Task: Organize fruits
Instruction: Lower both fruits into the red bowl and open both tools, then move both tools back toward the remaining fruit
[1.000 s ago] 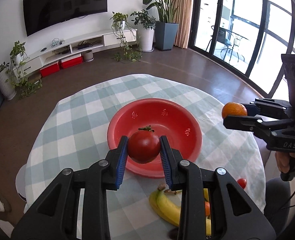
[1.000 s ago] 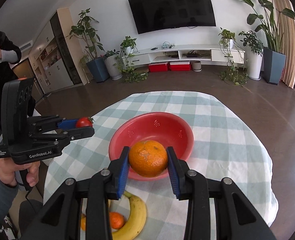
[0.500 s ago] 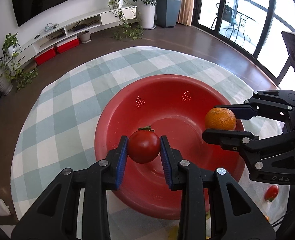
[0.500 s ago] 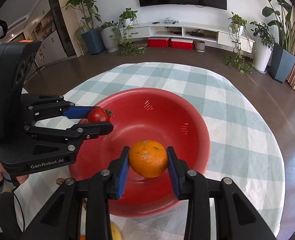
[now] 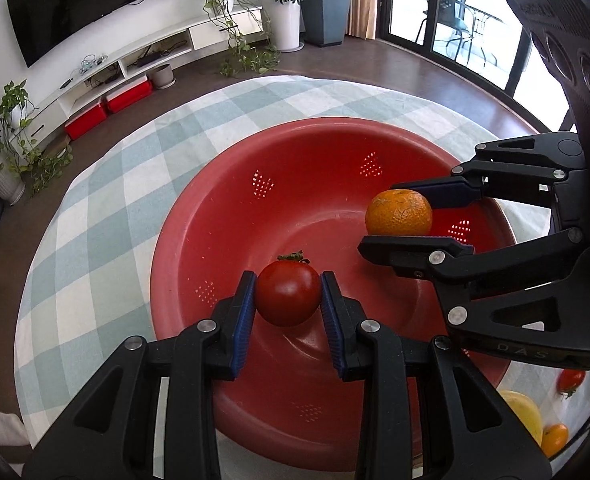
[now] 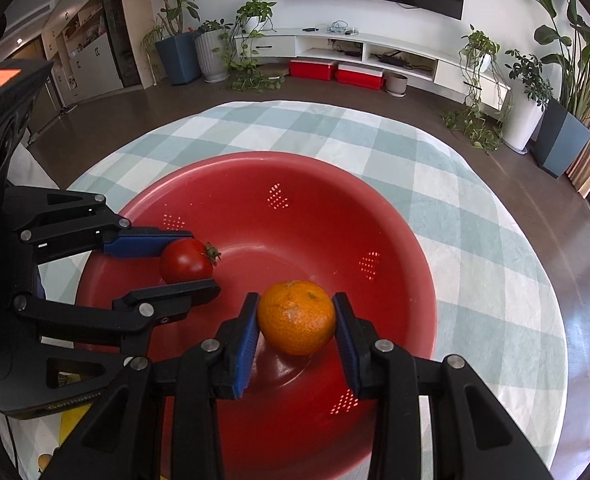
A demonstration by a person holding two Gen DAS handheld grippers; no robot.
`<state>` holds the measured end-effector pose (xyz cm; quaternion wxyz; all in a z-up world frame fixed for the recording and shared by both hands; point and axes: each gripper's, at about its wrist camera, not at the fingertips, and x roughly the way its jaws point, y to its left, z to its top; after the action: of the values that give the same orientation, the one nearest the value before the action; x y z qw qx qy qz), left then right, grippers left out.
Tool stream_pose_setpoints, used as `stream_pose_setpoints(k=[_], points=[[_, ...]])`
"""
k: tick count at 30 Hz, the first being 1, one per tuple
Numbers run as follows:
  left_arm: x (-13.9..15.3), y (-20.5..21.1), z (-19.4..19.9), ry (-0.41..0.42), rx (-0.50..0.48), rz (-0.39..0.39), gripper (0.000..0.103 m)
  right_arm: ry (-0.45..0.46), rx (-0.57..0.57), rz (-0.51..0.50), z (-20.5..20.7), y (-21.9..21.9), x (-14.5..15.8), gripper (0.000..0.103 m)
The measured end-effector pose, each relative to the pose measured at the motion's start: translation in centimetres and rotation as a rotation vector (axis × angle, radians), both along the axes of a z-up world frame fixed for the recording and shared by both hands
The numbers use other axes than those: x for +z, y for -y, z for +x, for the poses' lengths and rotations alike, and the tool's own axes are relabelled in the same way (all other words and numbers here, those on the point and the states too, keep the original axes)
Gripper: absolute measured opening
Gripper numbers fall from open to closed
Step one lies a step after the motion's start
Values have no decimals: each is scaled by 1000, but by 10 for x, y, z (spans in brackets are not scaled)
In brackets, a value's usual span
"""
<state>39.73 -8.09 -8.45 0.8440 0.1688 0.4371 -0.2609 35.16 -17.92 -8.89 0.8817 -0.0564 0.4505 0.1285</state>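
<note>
— Checked tablecloth [image 5: 107,216] under red bowl [image 5: 295,152]. Between left gripper [image 5: 287,300] fingers?
— Tomato [image 5: 287,298], squeezed tight, over bowl.
— Right gripper [image 6: 297,322]?
— Pinching orange [image 6: 297,318] between pads, over bowl too.

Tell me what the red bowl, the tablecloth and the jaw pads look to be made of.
Bowl: likely moulded plastic, smooth with a slight sheen; light glows through its small clusters of drain holes.
Tablecloth: probably woven fabric, matte, pale green and white check, draping over the round edge.
Pads: blue, finely ribbed, perhaps rubber or soft plastic, set on black jaws.
</note>
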Motion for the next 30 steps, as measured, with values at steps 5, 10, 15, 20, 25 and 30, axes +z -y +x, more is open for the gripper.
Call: stream_pose_setpoints(k=[5,10,15,20,25,30], points=[[1,-1,0,22,13,3,30,7,-6,-11,0,-1,0,39],[-1,2,-2,40,13,36,31,11,-5,-20,-1,-3,1,40],[0,2,-3,53,21,39,48,25,-26,-24,-5,2,7,47],[20,-11,-15,80,40,-20,57,78,-50,5,-29,15,32,57],[59,-41,-52,160,74,-77,74,205,-60,3,-84,32,71,73],[97,-82,-114,270,105,-189,102,323,-71,63,-155,49,105,90]])
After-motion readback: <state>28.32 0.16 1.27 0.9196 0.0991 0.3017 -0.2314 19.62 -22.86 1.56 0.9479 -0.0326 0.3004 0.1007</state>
